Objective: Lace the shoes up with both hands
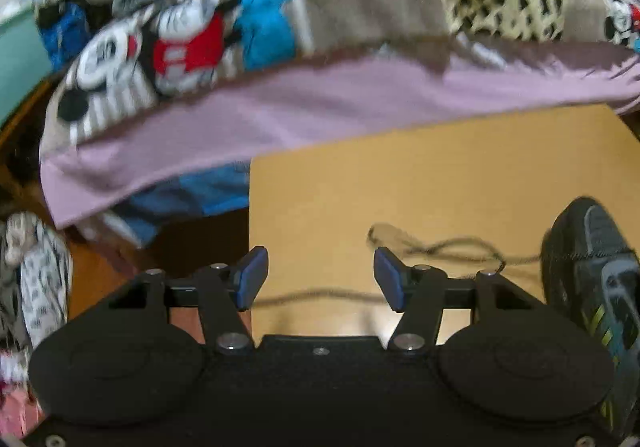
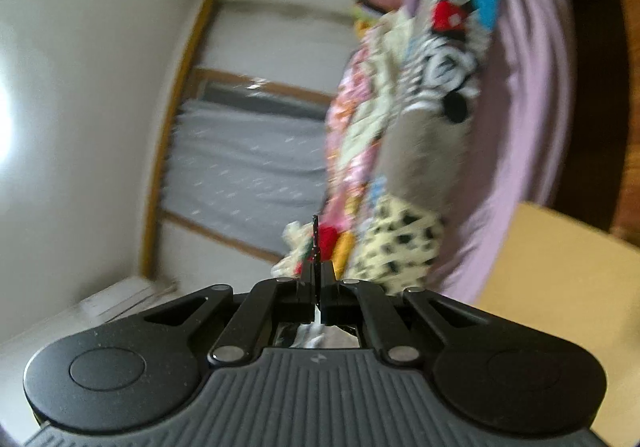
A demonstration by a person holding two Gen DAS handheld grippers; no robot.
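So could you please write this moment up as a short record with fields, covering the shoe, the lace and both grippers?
shoe: dark sneaker at the right edge of the tan board
lace: dark shoelace lying loose across the board, running to the sneaker
left gripper: left gripper open above the board, nothing between its pads
right gripper: right gripper shut on a thin dark lace tip, pointing away from the board
background: patchwork quilt on a bed

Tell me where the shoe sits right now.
In the left wrist view, the dark shoe sits at the right edge on the tan board, its lace trailing left past the open left hand-held gripper.
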